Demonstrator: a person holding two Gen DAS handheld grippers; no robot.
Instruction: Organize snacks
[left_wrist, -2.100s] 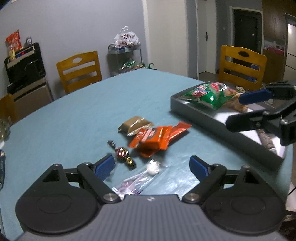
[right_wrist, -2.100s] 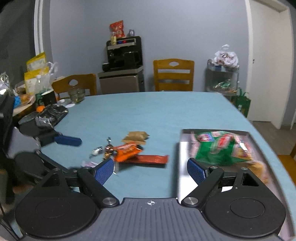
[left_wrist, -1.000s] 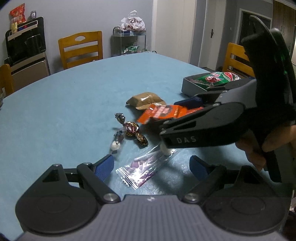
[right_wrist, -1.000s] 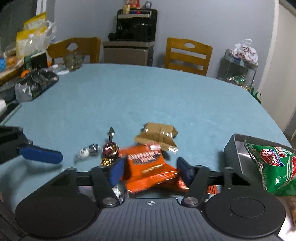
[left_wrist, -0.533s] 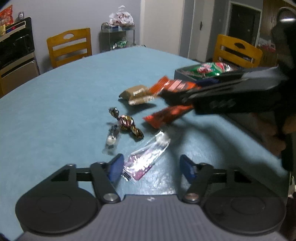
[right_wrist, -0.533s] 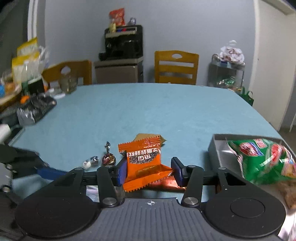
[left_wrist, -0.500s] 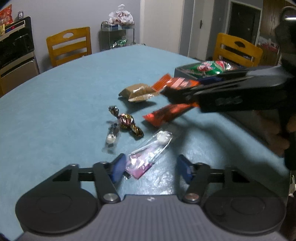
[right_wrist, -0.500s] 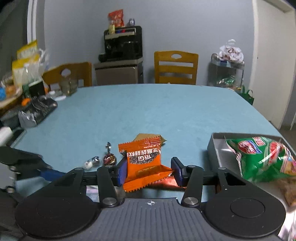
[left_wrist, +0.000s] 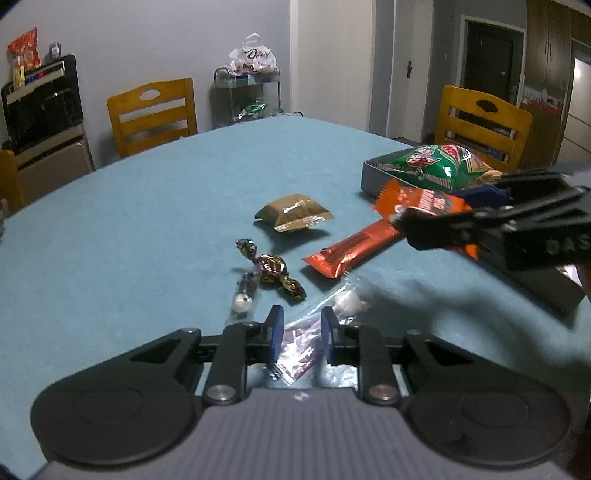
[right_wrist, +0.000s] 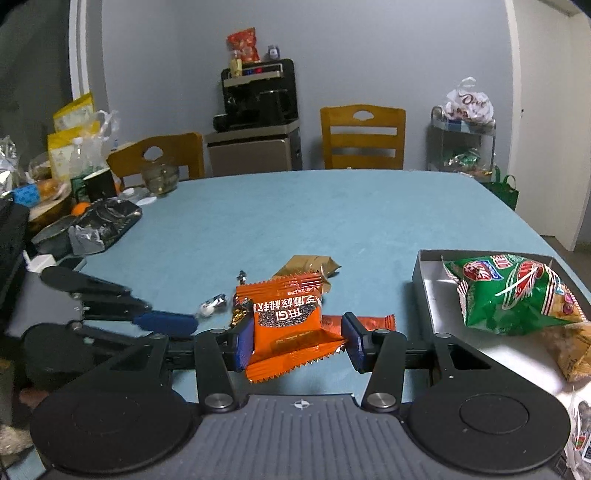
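My right gripper (right_wrist: 297, 341) is shut on an orange snack packet (right_wrist: 288, 325) and holds it above the blue table, left of the grey tray (right_wrist: 424, 280). The packet also shows in the left wrist view (left_wrist: 417, 201). My left gripper (left_wrist: 298, 334) has closed on a clear purple candy wrapper (left_wrist: 301, 341) lying on the table. A long red bar (left_wrist: 354, 247), a brown packet (left_wrist: 293, 212), a gold-wrapped candy (left_wrist: 275, 271) and a small clear-wrapped sweet (left_wrist: 243, 299) lie ahead of it. A green chip bag (right_wrist: 513, 291) lies in the tray.
Wooden chairs (right_wrist: 364, 136) stand around the table (right_wrist: 332, 214). Clutter of bags, a glass jar and a foil tray (right_wrist: 107, 221) sits at the table's far left. A coffee machine (right_wrist: 258, 96) and a wire cart (right_wrist: 461, 147) stand by the wall.
My left gripper has closed its fingers on the purple wrapper. My right gripper has carried the orange packet rightward toward the tray.
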